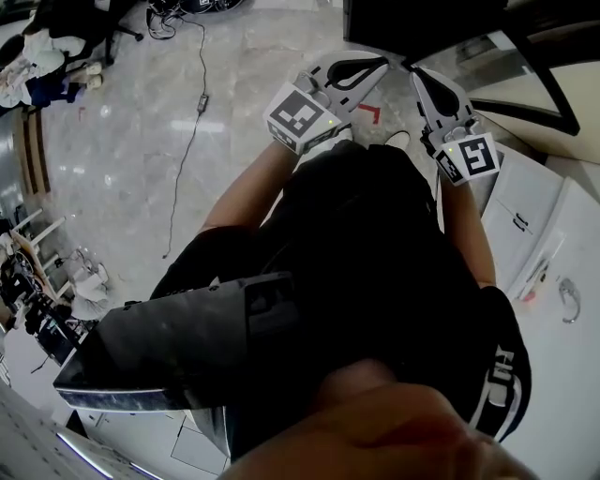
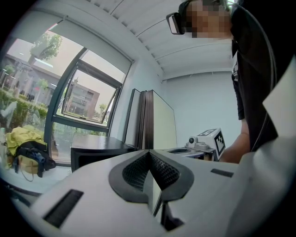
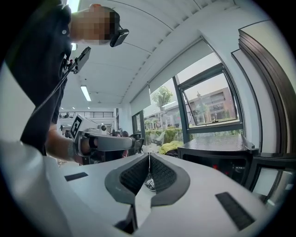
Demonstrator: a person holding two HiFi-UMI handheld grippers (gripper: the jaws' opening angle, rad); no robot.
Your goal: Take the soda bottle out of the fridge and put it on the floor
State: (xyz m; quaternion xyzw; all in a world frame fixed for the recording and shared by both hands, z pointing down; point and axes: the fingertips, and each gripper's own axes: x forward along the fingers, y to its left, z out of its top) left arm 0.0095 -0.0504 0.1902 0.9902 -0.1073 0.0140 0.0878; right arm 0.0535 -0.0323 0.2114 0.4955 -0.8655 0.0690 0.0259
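Head view: left gripper (image 1: 368, 66) and right gripper (image 1: 427, 86) raised over the floor (image 1: 141, 141).
Left gripper view: jaws pressed together, nothing between; black box (image 2: 99, 150) ahead.
Right gripper view: likewise closed, empty.
Soda bottle unseen in any view. Find the fridge first; spread your jaws before reaching.
No legible writing, only marker squares.

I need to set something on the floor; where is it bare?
Bare floor lies left of the black cable, and between it and the left gripper. Crowded: chairs at upper left, clutter at the left edge.
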